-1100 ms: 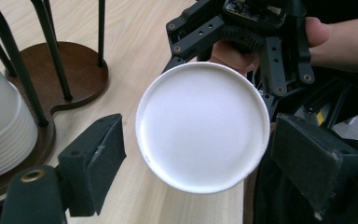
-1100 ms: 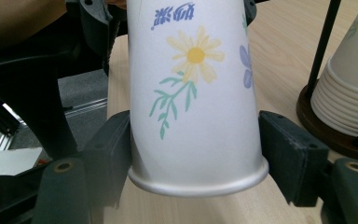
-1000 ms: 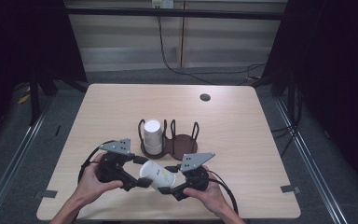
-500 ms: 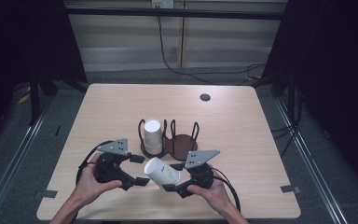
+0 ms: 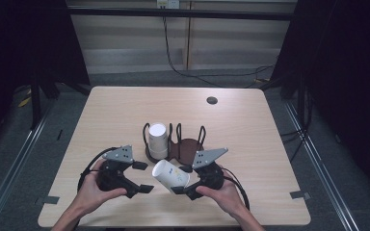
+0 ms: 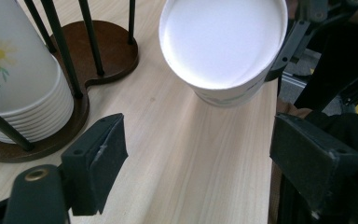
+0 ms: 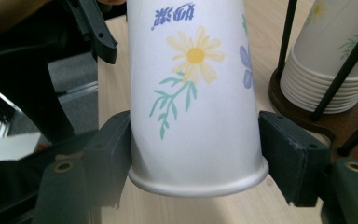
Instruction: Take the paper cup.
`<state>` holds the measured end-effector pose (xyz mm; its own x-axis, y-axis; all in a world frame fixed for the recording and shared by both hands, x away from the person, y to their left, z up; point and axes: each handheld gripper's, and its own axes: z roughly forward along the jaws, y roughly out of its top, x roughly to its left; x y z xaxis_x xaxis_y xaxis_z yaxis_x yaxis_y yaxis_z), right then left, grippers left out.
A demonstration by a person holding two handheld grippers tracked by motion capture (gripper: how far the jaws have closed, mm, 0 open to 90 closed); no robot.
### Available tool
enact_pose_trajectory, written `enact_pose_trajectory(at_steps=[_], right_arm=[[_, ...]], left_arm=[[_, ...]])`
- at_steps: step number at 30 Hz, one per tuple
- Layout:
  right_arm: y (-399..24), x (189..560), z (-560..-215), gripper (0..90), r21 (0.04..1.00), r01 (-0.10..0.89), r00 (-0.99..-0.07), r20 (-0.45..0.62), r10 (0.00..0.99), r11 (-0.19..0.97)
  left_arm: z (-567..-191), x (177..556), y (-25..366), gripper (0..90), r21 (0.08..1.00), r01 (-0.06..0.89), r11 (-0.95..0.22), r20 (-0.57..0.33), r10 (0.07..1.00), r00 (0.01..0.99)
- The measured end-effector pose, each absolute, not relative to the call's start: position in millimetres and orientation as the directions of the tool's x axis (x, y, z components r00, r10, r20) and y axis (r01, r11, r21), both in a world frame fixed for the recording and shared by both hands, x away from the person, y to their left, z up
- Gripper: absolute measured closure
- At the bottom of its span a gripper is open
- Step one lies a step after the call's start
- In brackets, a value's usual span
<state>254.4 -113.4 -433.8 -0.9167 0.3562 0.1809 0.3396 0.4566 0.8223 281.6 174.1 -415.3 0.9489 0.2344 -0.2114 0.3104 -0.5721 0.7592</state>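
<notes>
The right gripper point(image 5: 179, 188) grips a paper cup point(image 5: 170, 175), bottom toward ten o'clock, probably for the holder point(image 5: 188, 149); the left gripper point(image 5: 143, 177) waits, jaws open.

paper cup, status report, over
Right gripper shut on paper cup, held off the table. Left gripper open, nothing between its jaws. Cup stack in holder just beyond.
</notes>
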Motion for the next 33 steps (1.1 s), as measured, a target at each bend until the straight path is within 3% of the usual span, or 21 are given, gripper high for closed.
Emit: enact_pose_trajectory(at_steps=[19, 33], right_arm=[[-114.0, 271.5, -426.1, 29.4, 0.713, 0.400, -0.899, 0.186, 0.395, 0.576], [-103.0, 273.3, -422.4, 29.3, 0.615, 0.355, -0.928, 0.143, 0.344, 0.704]], left_arm=[[-418.0, 282.3, 174.7, 18.1, 0.742, 0.290, -0.605, -0.162, 0.258, 0.952], [-421.8, 282.1, 170.8, 17.5, 0.728, 0.283, -0.625, -0.159, 0.248, 0.956]])
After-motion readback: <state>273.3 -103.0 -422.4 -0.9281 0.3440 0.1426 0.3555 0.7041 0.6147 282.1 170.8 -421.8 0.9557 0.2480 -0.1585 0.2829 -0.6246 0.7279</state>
